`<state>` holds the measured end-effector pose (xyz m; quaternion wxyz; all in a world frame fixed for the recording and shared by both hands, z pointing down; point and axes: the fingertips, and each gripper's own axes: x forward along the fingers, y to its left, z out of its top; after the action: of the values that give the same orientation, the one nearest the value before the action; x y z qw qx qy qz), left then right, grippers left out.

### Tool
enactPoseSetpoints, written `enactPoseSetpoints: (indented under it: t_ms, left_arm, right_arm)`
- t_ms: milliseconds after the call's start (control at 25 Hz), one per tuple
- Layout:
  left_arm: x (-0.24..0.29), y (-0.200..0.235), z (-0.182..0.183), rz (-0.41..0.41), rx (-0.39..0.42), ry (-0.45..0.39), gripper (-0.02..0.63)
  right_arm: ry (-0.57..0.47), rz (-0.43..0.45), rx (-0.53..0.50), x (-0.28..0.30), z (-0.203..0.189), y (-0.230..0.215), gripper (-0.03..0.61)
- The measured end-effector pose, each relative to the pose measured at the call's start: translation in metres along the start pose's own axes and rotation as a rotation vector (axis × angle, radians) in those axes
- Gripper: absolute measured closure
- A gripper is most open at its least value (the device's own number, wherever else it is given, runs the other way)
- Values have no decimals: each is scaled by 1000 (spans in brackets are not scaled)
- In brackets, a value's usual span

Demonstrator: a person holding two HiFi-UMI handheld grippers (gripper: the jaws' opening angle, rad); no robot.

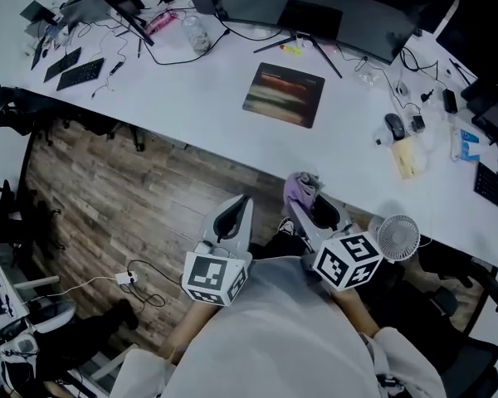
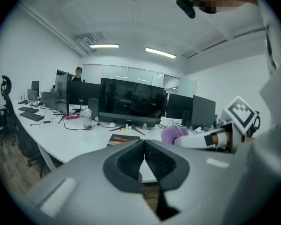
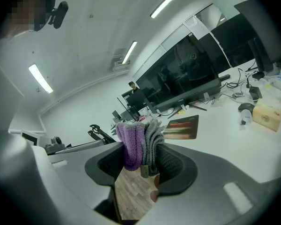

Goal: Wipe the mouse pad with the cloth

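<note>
The right gripper [image 1: 309, 210], clamped on the cloth [image 1: 300, 186], hangs short of the desk [image 1: 191, 106] with the pad [image 1: 284, 94] lying well ahead, slightly left, nearer it than the empty, closed left gripper [image 1: 235, 214].

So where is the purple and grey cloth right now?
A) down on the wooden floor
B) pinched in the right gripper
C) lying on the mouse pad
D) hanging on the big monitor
B: the right gripper view shows the cloth squeezed between the jaws of the right gripper, while the mouse pad lies bare on the desk, farther off.
</note>
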<state>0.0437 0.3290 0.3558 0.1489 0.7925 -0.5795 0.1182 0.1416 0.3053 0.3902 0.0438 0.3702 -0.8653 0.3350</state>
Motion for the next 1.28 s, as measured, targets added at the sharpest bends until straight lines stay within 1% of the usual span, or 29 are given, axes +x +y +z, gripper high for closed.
enactPoseSetpoints:
  t_ms: [160,280,440,520,600,680,800,880,960,1040,1160,1280]
  left_arm:
    - [15,6,6,-8,-7,9,614]
    - [24,10,7,-10,-6,17,614]
    - [42,28,17,-12,-16,6,614]
    - [54,38,23,-27,-52,-7,614]
    - [68,49,30,-51,-115,-23,614]
    - [89,62,35,-73,-141,-25,614]
    - [120,78,44,-105,-132,-14,614]
    - [138,93,51,-120,-141,-11,614]
    - [155,114,59,-120,-154,-5,614]
    - [171,134,65,-122,-152,6,614]
    - [190,154,71,-150,-129,28,614]
    - [209,173,74,-187,-131,53,614]
  right_arm:
    - [-9,-19,11,9,9,-13,388]
    - [-33,-24,49,15,16,-21,388]
    - [-61,-35,68,33,32,-29,388]
    - [-67,-35,84,44,39,-35,388]
    - [-68,-47,93,55,48,-44,388]
    - [-71,-76,107,69,58,-54,388]
    - [-75,-135,147,89,71,-70,388]
    - [-71,-189,176,104,76,-81,390]
    - [-58,-236,198,123,80,-91,394]
    - [-44,-264,213,142,84,-96,396]
    - [-22,-263,237,171,89,-96,396]
    - [-7,-248,264,202,98,-94,397]
